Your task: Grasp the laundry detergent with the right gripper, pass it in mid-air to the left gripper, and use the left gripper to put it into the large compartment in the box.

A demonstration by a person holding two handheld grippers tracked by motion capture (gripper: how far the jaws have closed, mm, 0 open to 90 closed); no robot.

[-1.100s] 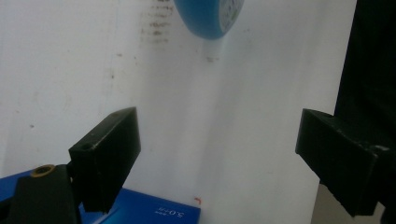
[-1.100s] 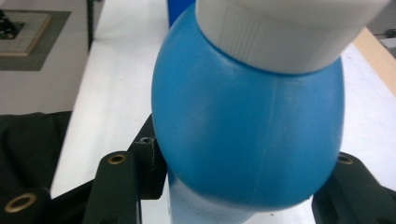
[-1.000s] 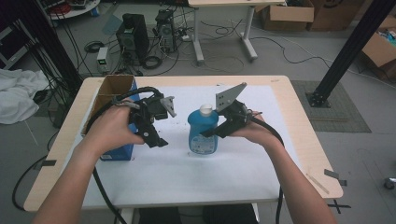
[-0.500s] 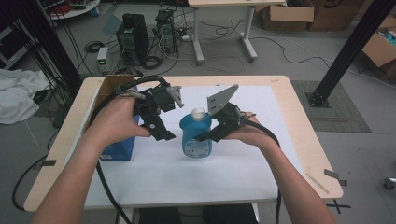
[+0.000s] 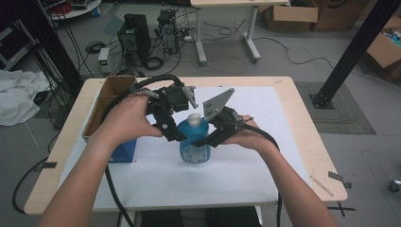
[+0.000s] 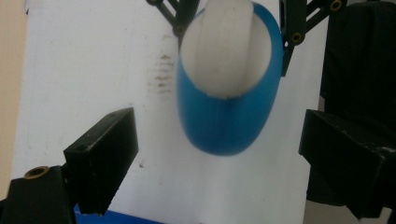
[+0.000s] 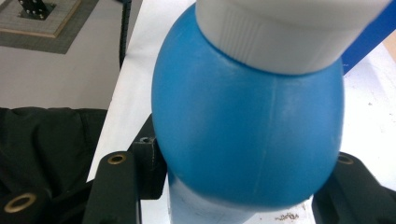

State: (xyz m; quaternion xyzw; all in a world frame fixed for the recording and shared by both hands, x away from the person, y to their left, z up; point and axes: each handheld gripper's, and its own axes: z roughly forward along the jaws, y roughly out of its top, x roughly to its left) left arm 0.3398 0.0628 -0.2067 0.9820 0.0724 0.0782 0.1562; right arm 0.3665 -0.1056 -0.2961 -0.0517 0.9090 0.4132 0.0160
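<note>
A blue bottle (image 5: 195,144) with a white cap (image 5: 194,118) stands on the white sheet at the table's middle. My right gripper (image 5: 207,140) is shut on its body from the right; in the right gripper view the black jaws flank the blue bottle (image 7: 247,130) under its white cap (image 7: 289,32). My left gripper (image 5: 173,134) sits just left of the bottle, fingertips close to it. Its jaws have just been opening and stand wide in the left gripper view (image 6: 224,158), with the bottle (image 6: 229,112) ahead of them and nothing pressed between the pads.
An open cardboard box (image 5: 109,94) stands at the table's left, with a blue box (image 5: 124,150) in front of it under my left forearm. The white sheet (image 5: 246,165) covers most of the wooden table (image 5: 302,142). Computers and cables lie on the floor behind.
My left gripper has moved right and a little up, closer to the bottle. The right gripper has carried the bottle slightly left.
</note>
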